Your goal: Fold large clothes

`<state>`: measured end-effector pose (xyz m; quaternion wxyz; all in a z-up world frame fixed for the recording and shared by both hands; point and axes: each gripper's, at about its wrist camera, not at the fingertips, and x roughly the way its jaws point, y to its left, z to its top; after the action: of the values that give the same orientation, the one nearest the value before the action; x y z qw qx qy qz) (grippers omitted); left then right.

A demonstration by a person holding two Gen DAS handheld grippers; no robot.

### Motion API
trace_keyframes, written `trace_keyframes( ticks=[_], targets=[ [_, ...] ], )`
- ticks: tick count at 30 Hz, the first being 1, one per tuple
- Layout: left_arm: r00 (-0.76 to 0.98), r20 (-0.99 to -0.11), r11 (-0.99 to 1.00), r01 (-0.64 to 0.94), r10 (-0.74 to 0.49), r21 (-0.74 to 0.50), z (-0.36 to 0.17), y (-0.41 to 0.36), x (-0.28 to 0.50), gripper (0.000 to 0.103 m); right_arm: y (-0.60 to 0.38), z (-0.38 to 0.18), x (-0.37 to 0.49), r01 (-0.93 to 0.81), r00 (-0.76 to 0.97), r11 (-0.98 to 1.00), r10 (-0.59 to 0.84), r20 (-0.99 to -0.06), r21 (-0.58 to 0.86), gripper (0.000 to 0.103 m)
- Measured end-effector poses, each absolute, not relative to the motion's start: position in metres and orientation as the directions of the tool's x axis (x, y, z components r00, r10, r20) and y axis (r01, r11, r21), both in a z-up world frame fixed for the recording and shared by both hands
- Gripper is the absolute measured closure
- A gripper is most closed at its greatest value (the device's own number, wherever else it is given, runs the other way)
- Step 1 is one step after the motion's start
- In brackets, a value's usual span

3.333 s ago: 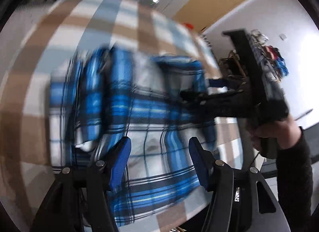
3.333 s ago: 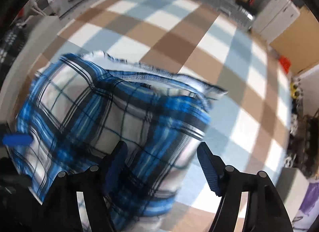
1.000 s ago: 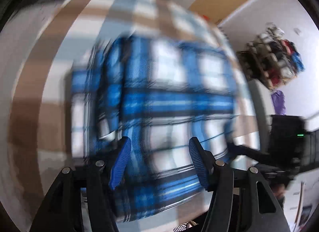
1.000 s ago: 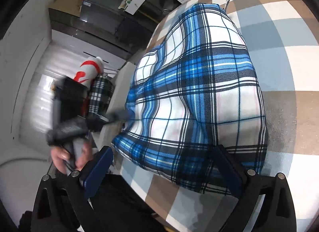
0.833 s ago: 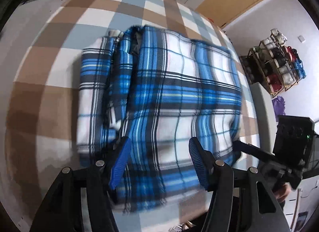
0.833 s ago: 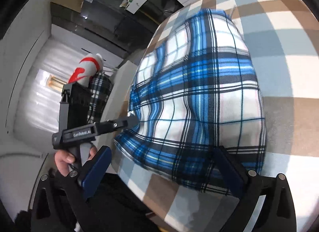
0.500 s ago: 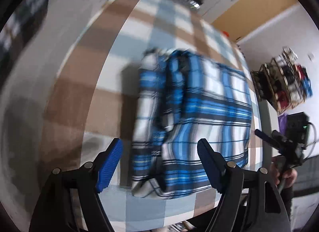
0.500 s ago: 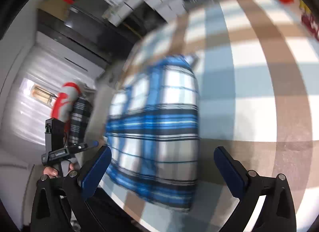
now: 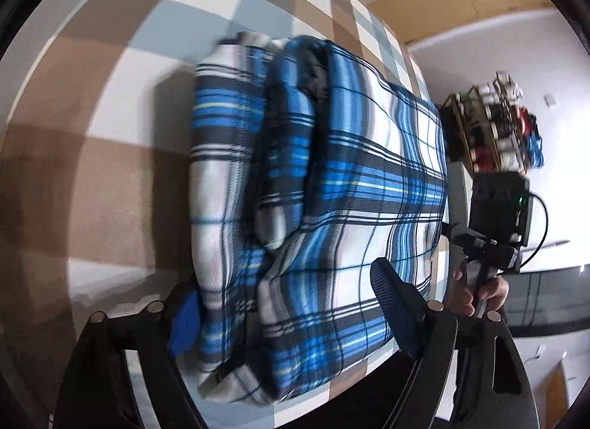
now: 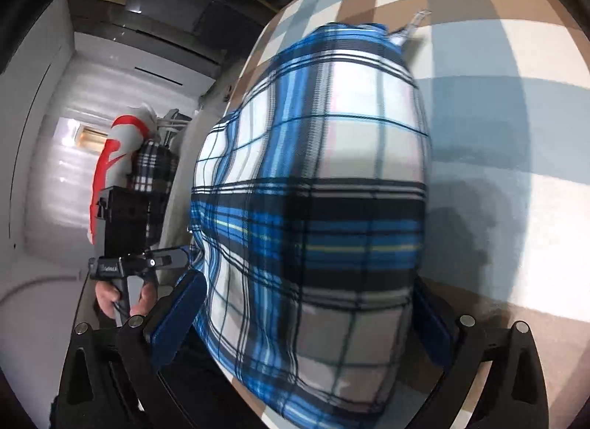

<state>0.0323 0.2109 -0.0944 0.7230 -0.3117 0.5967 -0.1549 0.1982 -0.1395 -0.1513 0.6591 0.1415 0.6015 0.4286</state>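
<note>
Both views are smeared by motion, so the weave of the shirt (image 9: 332, 178) and the fine edges of its folds are hard to read. In the left wrist view the left gripper (image 9: 291, 311) hangs over the shirt's near end; its left finger is half hidden behind a fold at 7 o'clock, and only the blue pad of the right finger (image 9: 391, 303) shows in full. The jaws stand wide, straddling the cloth without pinching it.

In the right wrist view the shirt (image 10: 324, 207) fills the middle and covers most of the gap in the right gripper (image 10: 309, 318). The left finger (image 10: 177, 318) is clear at 8 o'clock; the right one at 4 o'clock is mostly lost behind the cloth and in shadow. Those jaws too are spread wide, one either side of the bundle; whether the pads touch the cloth cannot be told.

The shirt lies folded into a thick blue, white and black plaid bundle on a checked cloth (image 9: 121, 104), with a loose roll along its 9 o'clock side in the left view.

The right hand (image 9: 479, 292) shows at 4 o'clock in the left view, fingers wrapped round the handle; the left hand (image 10: 125, 296) shows at 8 o'clock in the right view, gripping likewise. Both grippers tilt down toward the bundle.
</note>
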Motion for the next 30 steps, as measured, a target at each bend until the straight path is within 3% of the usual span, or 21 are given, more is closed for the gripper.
trace_keyframes(
  ticks=[3,4,5,6,8,13,18,21,24,25,28,30],
  targets=[
    [0.210,-0.773,0.771,-0.112,-0.598,-0.627,-0.096,0.198,0.040,0.058,-0.134,-0.149,0.194,-0.432,-0.078,0.603,0.716,-0.693,0.671,0.003],
    [0.208,-0.776,0.775,-0.105,-0.595,-0.623,-0.095,0.196,0.042,0.072,-0.132,-0.147,0.191,-0.450,-0.053,0.621,0.700,-0.713,0.642,0.021],
    [0.219,-0.772,0.771,-0.111,-0.597,-0.627,-0.094,0.195,0.044,0.079,-0.133,-0.147,0.192,-0.453,-0.031,0.641,0.684,-0.729,0.620,0.033],
    [0.230,-0.757,0.755,-0.116,-0.612,-0.645,-0.091,0.198,0.045,0.082,-0.139,-0.150,0.193,-0.432,-0.016,0.653,0.684,-0.730,0.622,0.050],
    [0.244,-0.741,0.739,-0.119,-0.625,-0.663,-0.085,0.204,0.045,0.087,-0.149,-0.154,0.194,-0.392,-0.010,0.636,0.720,-0.694,0.665,0.063],
    [0.269,-0.765,0.779,-0.076,-0.585,-0.622,-0.066,0.197,0.040,0.090,-0.151,-0.137,0.172,-0.446,0.068,0.618,0.745,-0.664,0.648,0.074],
    [0.296,-0.749,0.767,-0.075,-0.593,-0.637,-0.074,0.193,0.033,0.090,-0.162,-0.136,0.157,-0.441,0.075,0.567,0.795,-0.601,0.696,0.075],
    [0.283,-0.767,0.782,-0.086,-0.575,-0.618,-0.082,0.190,0.035,0.086,-0.166,-0.144,0.158,-0.425,0.071,0.594,0.774,-0.629,0.683,0.074],
    [0.270,-0.805,0.813,-0.114,-0.528,-0.571,-0.082,0.189,0.039,0.062,-0.166,-0.149,0.165,-0.346,0.031,0.628,0.750,-0.660,0.697,0.060],
    [0.247,-0.837,0.836,-0.145,-0.488,-0.530,-0.086,0.191,0.042,0.043,-0.167,-0.150,0.168,-0.328,0.025,0.647,0.734,-0.679,0.688,0.055],
    [0.244,-0.812,0.795,-0.191,-0.530,-0.576,-0.094,0.207,0.044,0.039,-0.169,-0.150,0.171,-0.316,0.040,0.665,0.722,-0.690,0.677,0.031],
    [0.235,-0.796,0.775,-0.196,-0.558,-0.601,-0.100,0.209,0.049,0.039,-0.170,-0.154,0.173,-0.313,0.022,0.652,0.732,-0.681,0.691,0.031]
  ],
)
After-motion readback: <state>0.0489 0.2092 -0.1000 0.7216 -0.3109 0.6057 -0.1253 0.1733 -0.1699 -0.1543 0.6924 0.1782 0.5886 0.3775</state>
